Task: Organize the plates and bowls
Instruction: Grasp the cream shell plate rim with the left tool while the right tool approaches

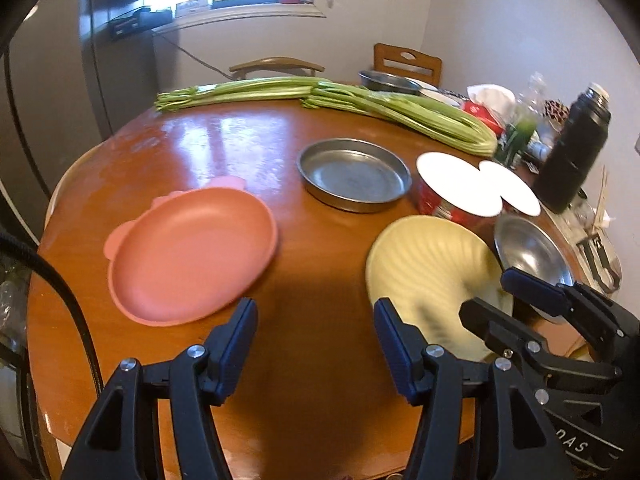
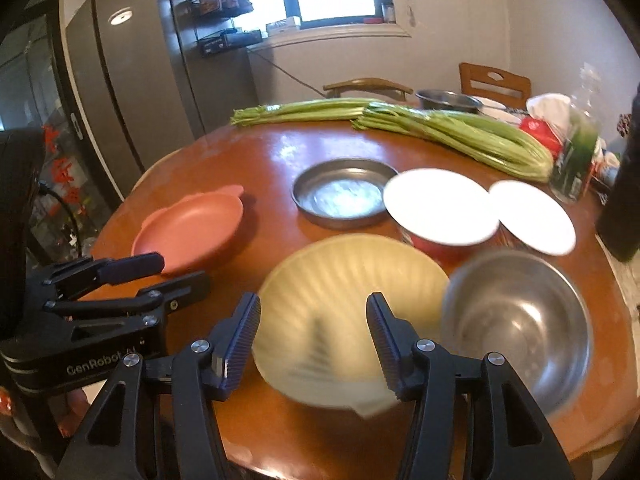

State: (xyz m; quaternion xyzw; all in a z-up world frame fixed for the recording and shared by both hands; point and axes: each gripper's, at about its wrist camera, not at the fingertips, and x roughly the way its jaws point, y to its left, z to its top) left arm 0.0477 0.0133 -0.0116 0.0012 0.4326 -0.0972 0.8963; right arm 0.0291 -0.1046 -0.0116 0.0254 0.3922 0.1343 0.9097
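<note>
On the round wooden table lie a pink plate, a shallow metal pan, a ribbed yellow plate and a steel bowl. Two red bowls with white lids stand behind the yellow plate. My left gripper is open and empty above bare table between the pink and yellow plates. My right gripper is open over the yellow plate's near rim, pads not pressing it.
Two celery bunches lie across the back of the table. A black flask, a clear bottle and clutter crowd the right side. Chairs stand behind, a fridge at the left. The table edge is close below my grippers.
</note>
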